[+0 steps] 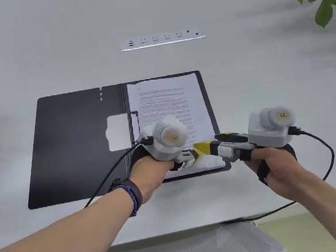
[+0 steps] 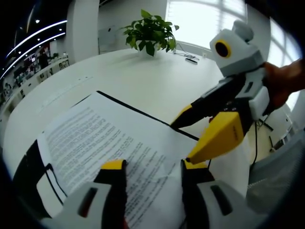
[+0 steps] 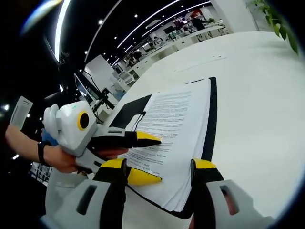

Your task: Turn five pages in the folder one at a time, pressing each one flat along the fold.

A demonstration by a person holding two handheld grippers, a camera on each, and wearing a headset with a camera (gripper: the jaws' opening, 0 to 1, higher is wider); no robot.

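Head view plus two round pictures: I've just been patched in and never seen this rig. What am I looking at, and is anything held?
No robot: a person holds the left gripper and the right gripper, two-jaw tools. The head view comes from a headset, looking down at a table with an open black folder, printed pages on its right half, a socket strip and a plant. Each round picture comes from a camera on one gripper, looking along its yellow-tipped jaws. The left jaws are open over the top page; the right jaws are open at the stack's near corner. Nothing is clamped.
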